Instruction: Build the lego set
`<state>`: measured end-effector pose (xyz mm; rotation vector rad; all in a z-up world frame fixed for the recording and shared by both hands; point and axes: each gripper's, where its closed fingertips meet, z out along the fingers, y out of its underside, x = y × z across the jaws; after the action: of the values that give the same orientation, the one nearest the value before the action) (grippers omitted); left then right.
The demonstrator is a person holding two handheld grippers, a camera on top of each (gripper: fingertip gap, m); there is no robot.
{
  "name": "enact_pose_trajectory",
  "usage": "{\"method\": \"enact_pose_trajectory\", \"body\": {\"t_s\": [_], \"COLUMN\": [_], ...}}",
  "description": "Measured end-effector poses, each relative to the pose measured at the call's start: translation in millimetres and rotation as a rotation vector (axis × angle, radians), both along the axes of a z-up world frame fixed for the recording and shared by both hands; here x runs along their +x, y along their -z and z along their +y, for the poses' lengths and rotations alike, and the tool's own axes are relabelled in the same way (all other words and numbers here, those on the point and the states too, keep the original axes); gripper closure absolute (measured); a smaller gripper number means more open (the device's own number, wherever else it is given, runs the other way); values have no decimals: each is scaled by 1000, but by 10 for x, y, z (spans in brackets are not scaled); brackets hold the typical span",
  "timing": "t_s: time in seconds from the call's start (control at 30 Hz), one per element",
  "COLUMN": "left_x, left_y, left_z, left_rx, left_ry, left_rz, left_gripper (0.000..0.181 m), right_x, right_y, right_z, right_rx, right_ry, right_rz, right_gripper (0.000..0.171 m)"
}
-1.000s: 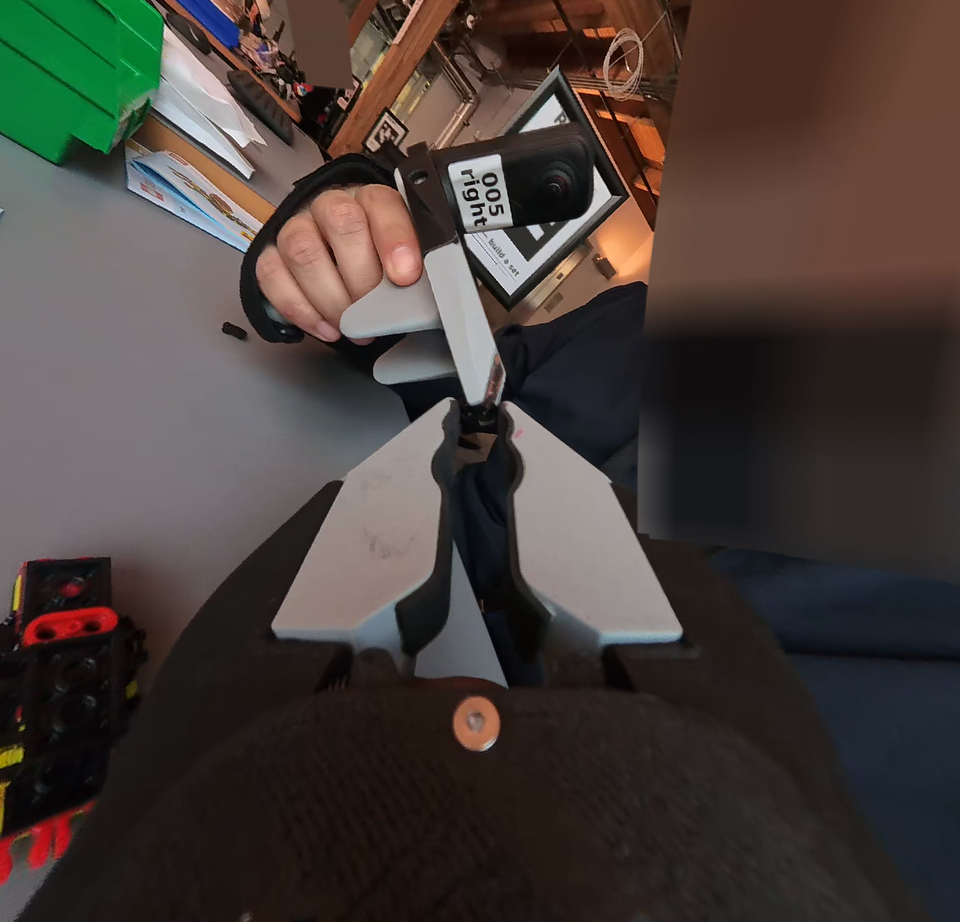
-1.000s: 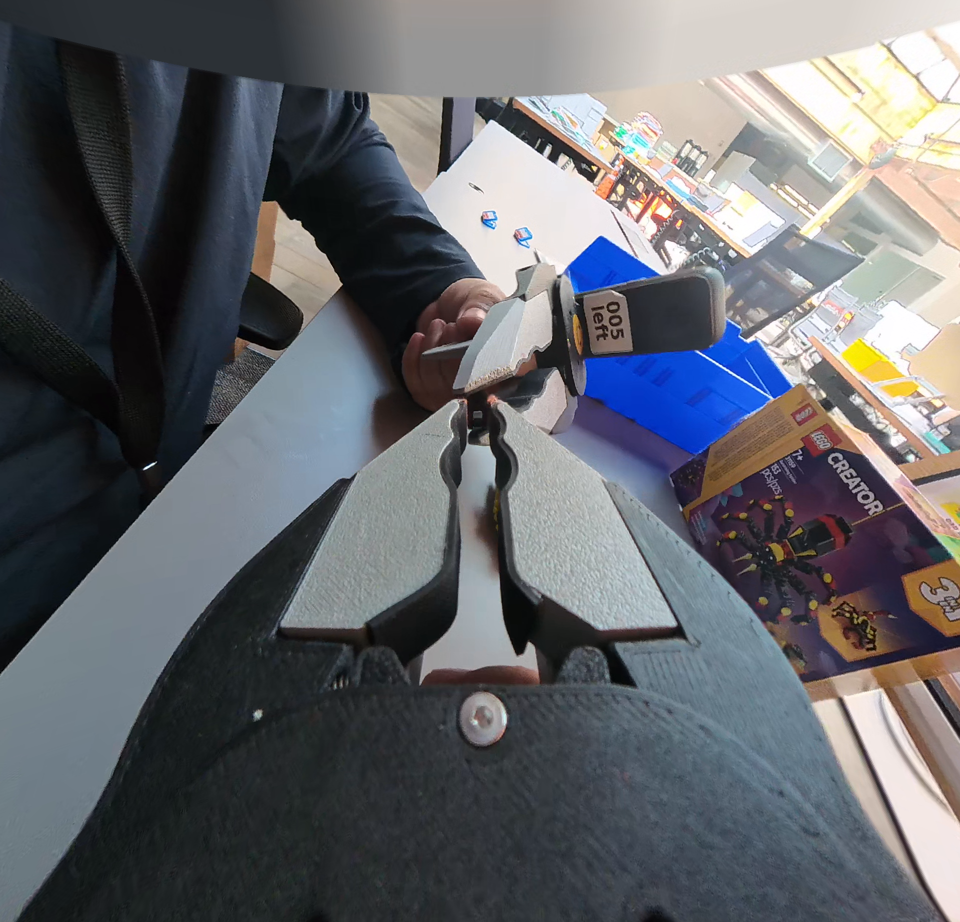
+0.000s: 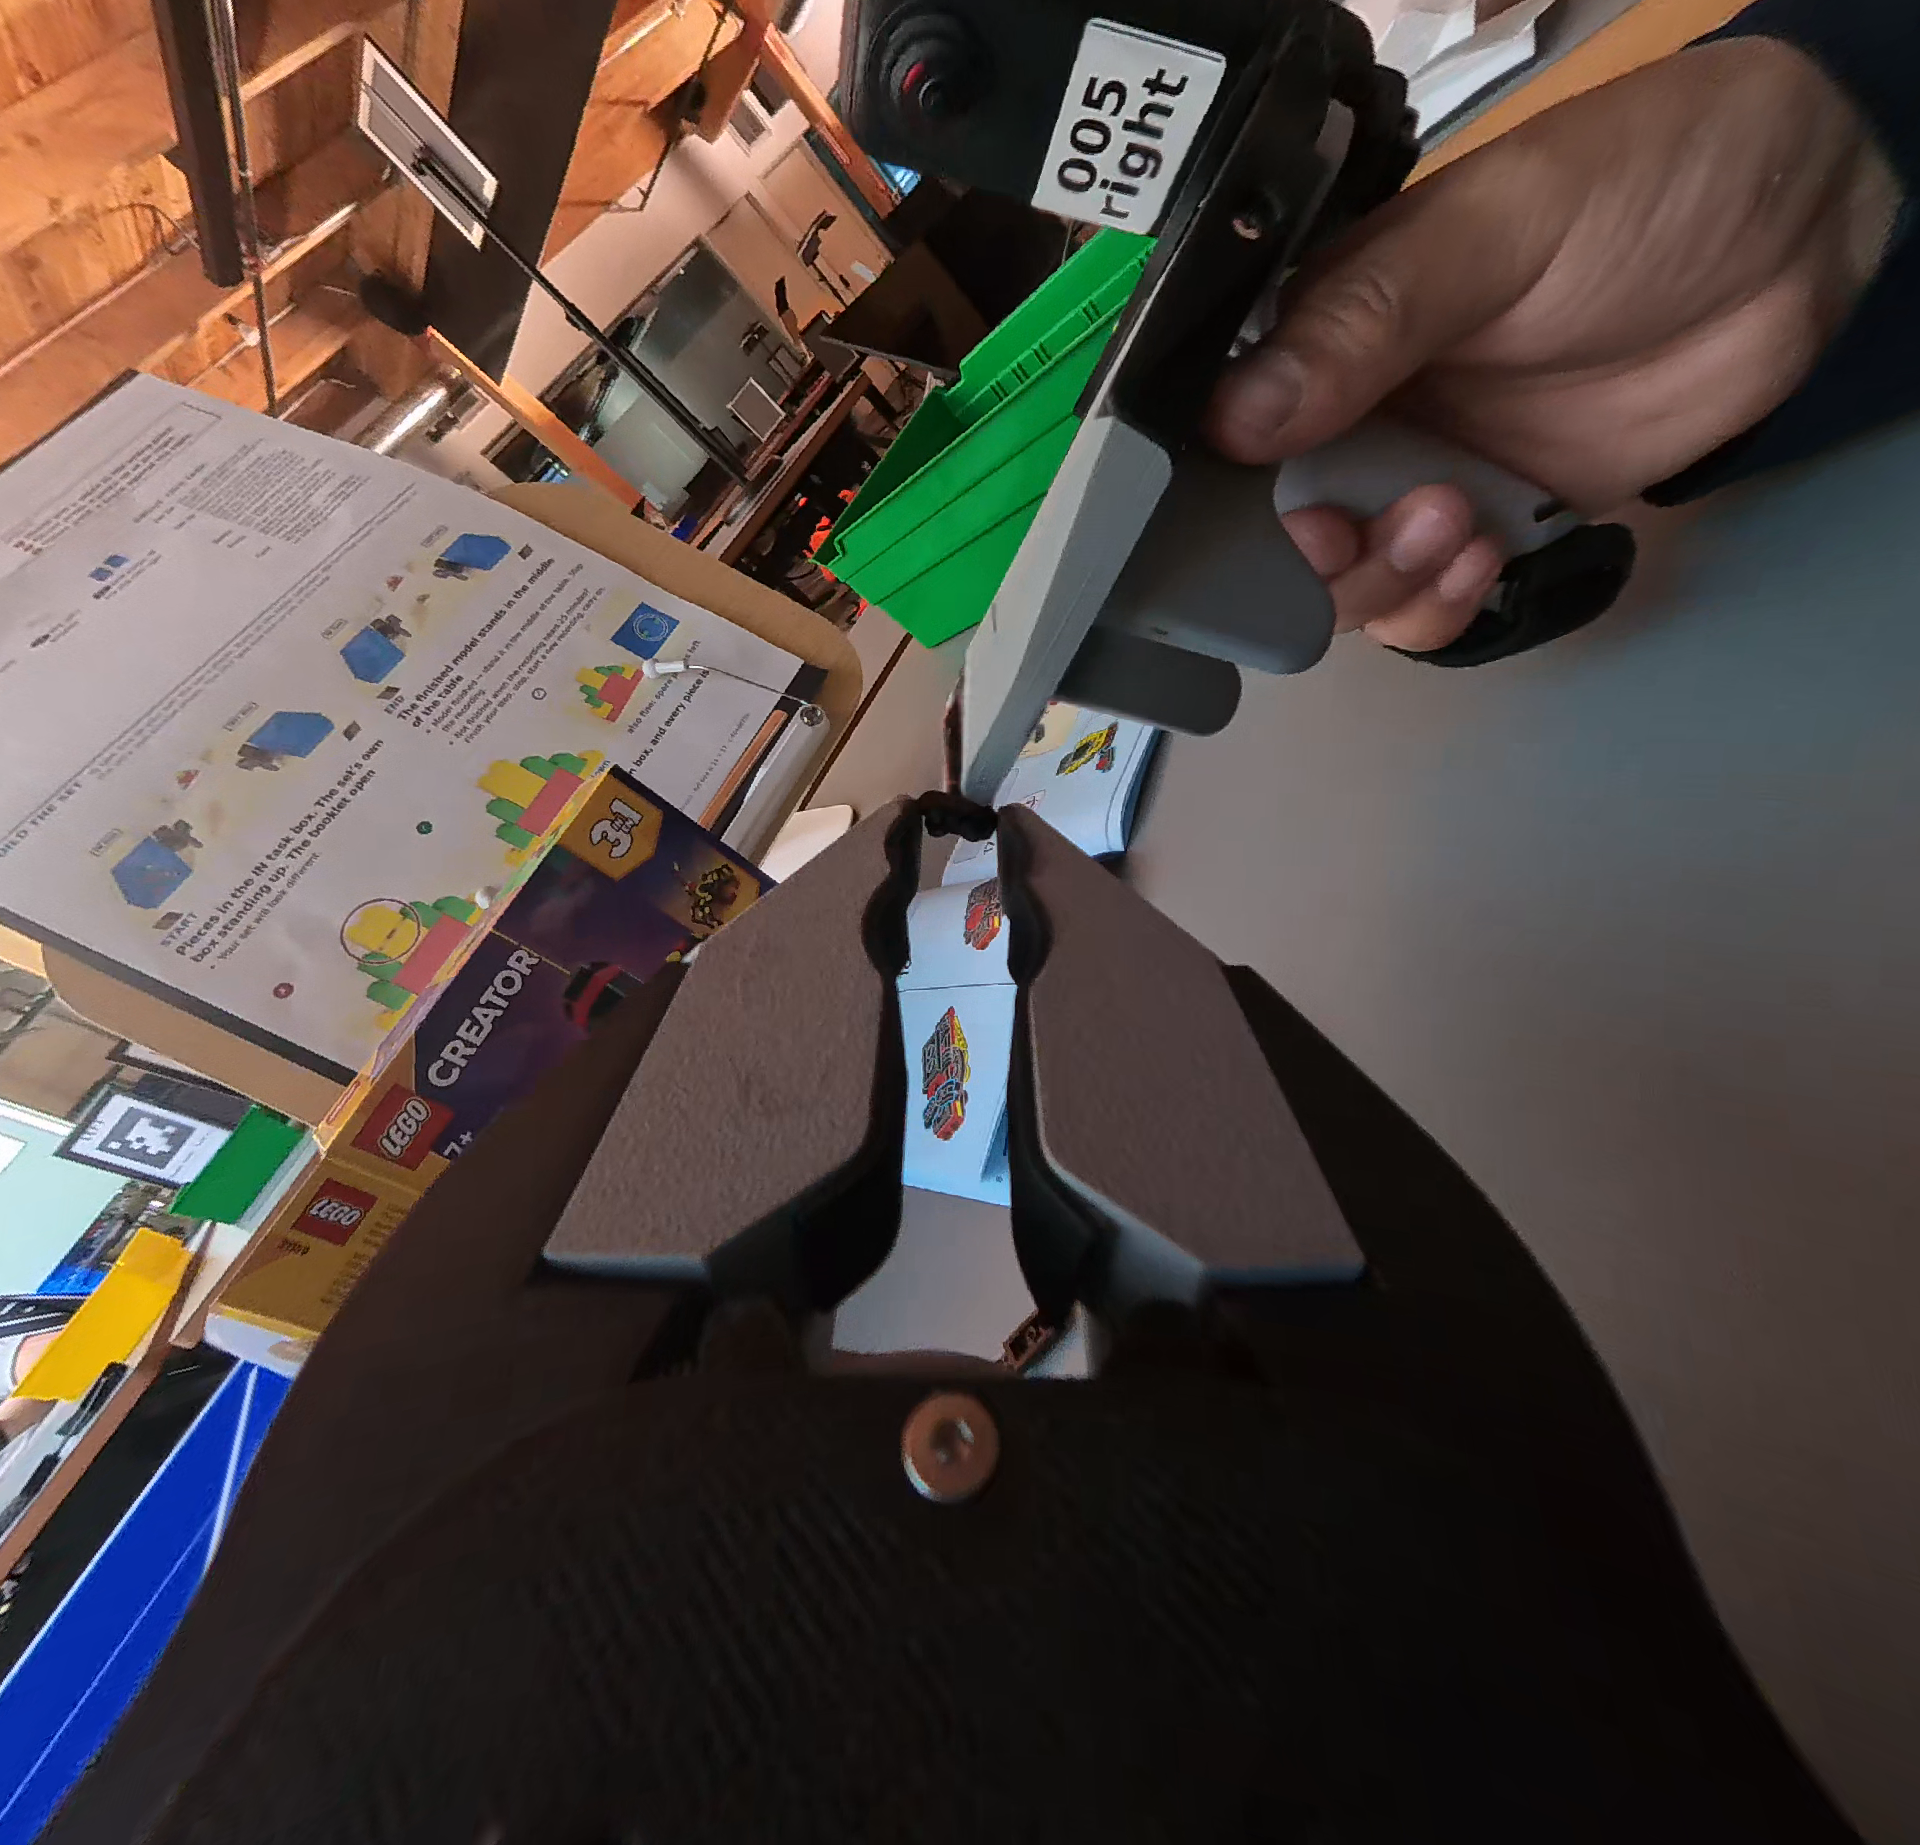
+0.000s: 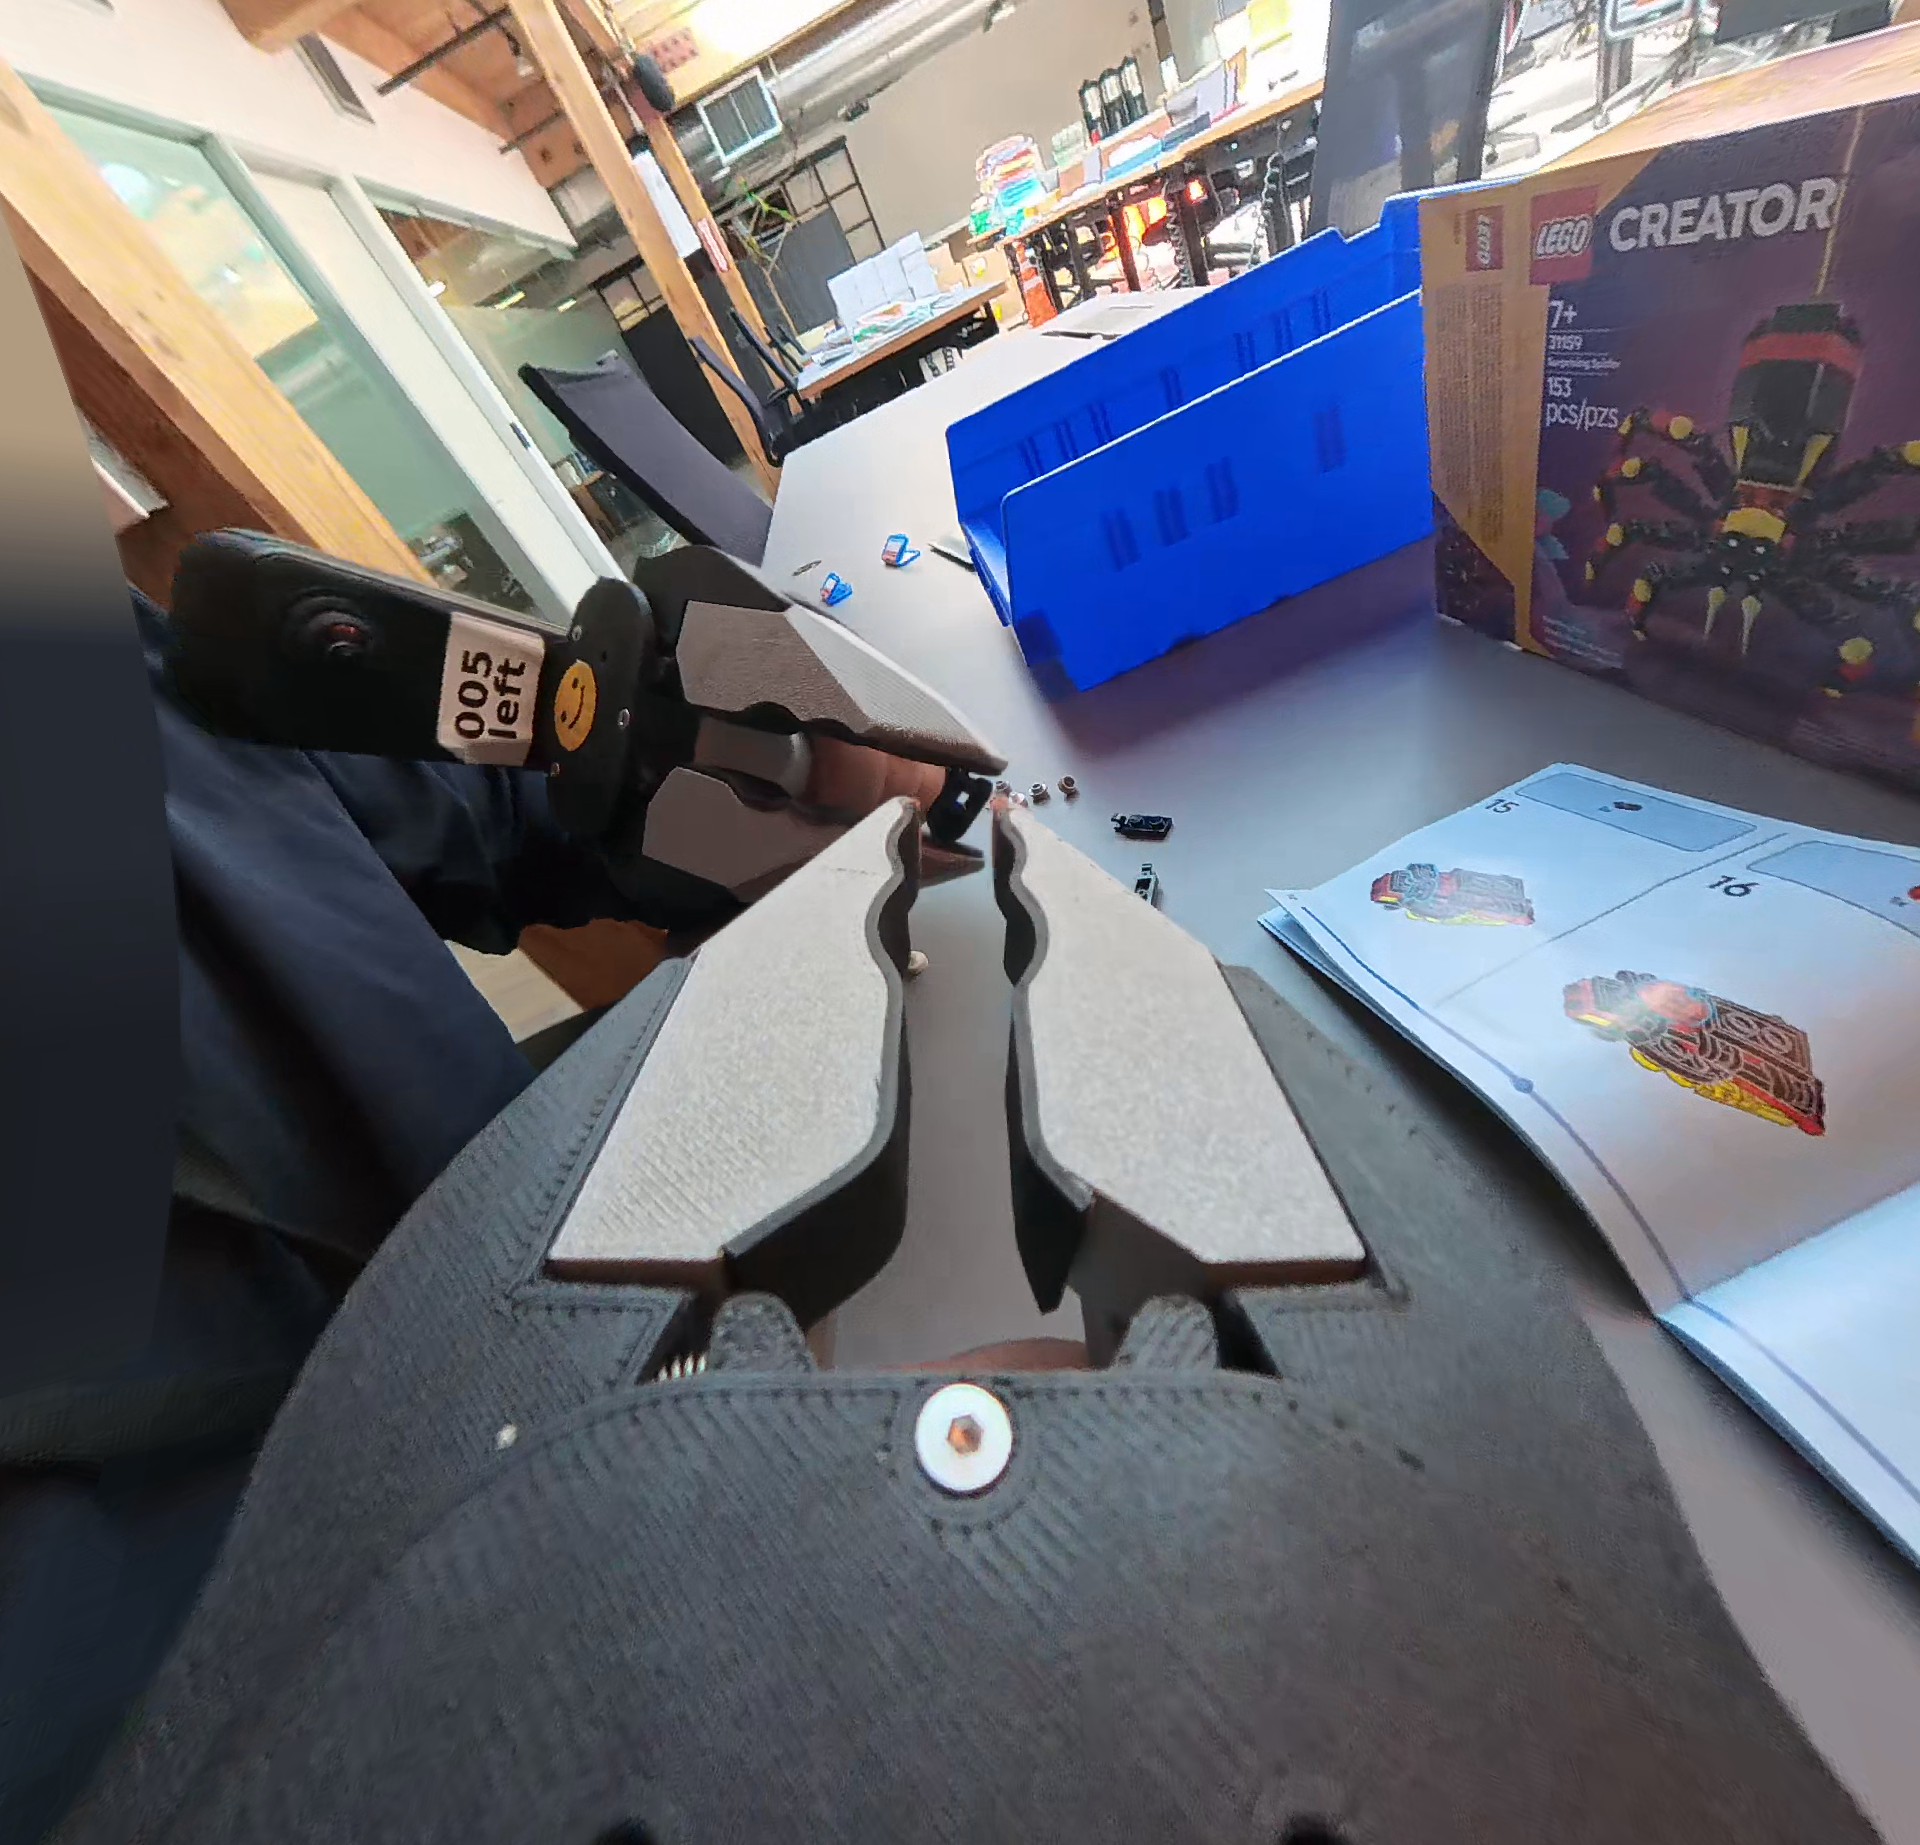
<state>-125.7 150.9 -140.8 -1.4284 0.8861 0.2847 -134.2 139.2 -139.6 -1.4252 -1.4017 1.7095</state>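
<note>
Left gripper (image 3: 958, 825) shown closed on a small black lego piece (image 3: 954, 816), pinched at the fingertips above the grey table (image 3: 1558, 964). Right gripper (image 4: 954, 821) met it tip to tip, with fingertips set around the same piece (image 4: 961, 803) and a narrow gap left between the pads; firm grip not verifiable. Open instruction booklet (image 4: 1621, 1047) laid flat just right of the grippers. Loose small parts (image 4: 1141, 825) scattered on the table beyond the fingertips. Lego set box (image 4: 1683, 424) stood upright behind the booklet, beside a blue bin (image 4: 1195, 507). Green bin (image 3: 977, 476) placed farther back.
</note>
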Motion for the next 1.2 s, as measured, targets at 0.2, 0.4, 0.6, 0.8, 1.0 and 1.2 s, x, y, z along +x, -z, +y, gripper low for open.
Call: {"method": "enact_pose_trajectory", "body": {"t_s": [0.2,0.4,0.6,0.8,1.0,1.2], "left_x": [11,76,159,295,354,404], "left_y": [-23,10,276,364,493,548], "left_z": [-12,-46,-167,-348,-392,-455], "left_rx": [17,9,-236,-314,-328,-361], "left_ry": [-5,39,239,404,420,457], "left_rz": [2,-16,-97,-108,-36,-23], "left_gripper": [169,166,167,172,177,178], "right_x": [-26,26,221,331,398,440], "right_y": [-1,43,351,506,570,615], "right_z": [-41,-50,-30,-240,-387,-453], "right_rx": [-67,-92,-51,-102,-127,-120], "right_ry": [-26,-87,-207,-349,-433,-473], "right_rz": [-7,-58,-268,-360,-403,-431], "right_gripper": [165,166,166,166,166,166]}}
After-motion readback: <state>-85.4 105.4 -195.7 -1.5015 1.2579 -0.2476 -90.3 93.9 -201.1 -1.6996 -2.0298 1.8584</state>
